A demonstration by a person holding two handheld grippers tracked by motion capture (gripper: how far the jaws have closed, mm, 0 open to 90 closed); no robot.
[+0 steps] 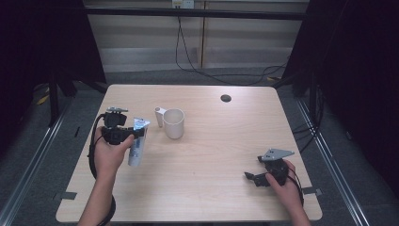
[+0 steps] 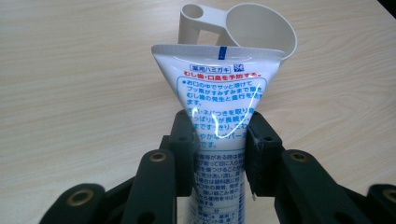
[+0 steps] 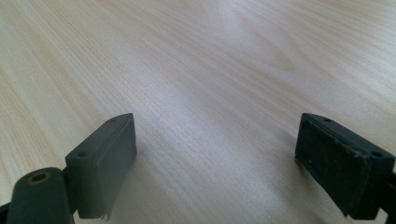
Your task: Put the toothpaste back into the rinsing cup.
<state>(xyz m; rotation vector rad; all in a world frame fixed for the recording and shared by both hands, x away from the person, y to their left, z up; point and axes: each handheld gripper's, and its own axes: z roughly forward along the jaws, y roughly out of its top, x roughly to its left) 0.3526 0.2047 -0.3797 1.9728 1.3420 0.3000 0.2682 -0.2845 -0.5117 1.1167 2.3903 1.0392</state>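
Left gripper is clamped mid-body on the toothpaste tube, held just short of the cup. Right gripper is spread, parked on the table. Risk: paste squeezed out, or cup tipped by the crimped end.

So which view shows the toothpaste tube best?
The left gripper view: the toothpaste tube is close up, print sharp, clamped by the left gripper. The high view shows it small; the right gripper view gives bare table.

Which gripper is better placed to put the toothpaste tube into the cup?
Left. The left gripper already clamps the toothpaste tube beside the cup; the right gripper sits open, far off.
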